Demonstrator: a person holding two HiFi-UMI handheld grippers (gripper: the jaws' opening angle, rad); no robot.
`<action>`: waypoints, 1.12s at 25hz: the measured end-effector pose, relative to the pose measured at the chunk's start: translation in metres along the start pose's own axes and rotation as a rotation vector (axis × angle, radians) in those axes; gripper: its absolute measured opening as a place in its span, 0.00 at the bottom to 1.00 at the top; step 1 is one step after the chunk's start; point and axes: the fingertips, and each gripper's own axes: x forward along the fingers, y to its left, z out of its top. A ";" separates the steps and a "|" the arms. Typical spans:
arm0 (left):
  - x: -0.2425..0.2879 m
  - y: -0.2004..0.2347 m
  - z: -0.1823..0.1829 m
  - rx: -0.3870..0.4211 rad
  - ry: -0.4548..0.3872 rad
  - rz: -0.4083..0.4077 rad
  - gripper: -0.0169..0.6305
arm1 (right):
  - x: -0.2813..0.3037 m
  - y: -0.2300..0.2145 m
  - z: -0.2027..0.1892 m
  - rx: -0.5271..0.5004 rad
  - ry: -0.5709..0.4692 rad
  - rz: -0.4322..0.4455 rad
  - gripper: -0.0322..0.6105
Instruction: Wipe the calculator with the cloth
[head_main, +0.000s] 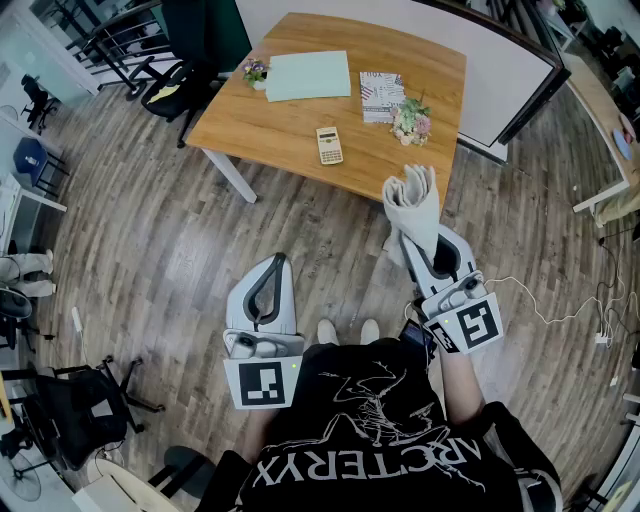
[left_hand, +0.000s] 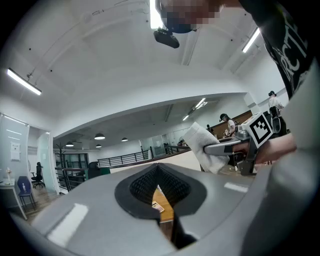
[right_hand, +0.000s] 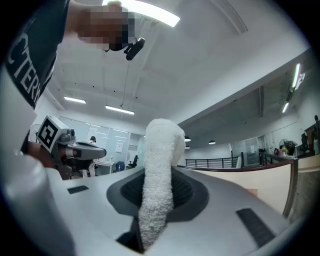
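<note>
A cream calculator (head_main: 329, 145) lies near the middle of the wooden table (head_main: 260, 122), well ahead of both grippers. My right gripper (head_main: 428, 240) is shut on a folded white cloth (head_main: 414, 203), which sticks up past its tips; in the right gripper view the cloth (right_hand: 158, 180) stands clamped between the jaws. My left gripper (head_main: 272, 268) is shut and holds nothing, hanging over the floor short of the table. In the left gripper view its jaws (left_hand: 159, 186) meet, with a sliver of table between them, and the right gripper holding the cloth (left_hand: 205, 147) shows to the right.
On the table lie a pale green sheet (head_main: 308, 75), a patterned booklet (head_main: 381, 96) and two small flower bunches (head_main: 411, 121) (head_main: 256, 71). A whiteboard panel (head_main: 500, 60) stands behind it. Office chairs (head_main: 170, 85) are at the left; a white cable (head_main: 545, 305) runs over the wood floor at right.
</note>
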 end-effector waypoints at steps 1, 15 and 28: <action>0.001 0.000 0.000 0.000 0.001 0.002 0.04 | 0.000 -0.002 0.000 0.000 0.000 0.001 0.19; 0.028 -0.026 -0.002 -0.015 0.017 0.020 0.04 | -0.009 -0.027 -0.005 0.023 -0.017 0.041 0.19; 0.099 -0.018 -0.030 -0.044 0.057 0.030 0.04 | 0.036 -0.077 -0.041 0.036 0.030 0.086 0.19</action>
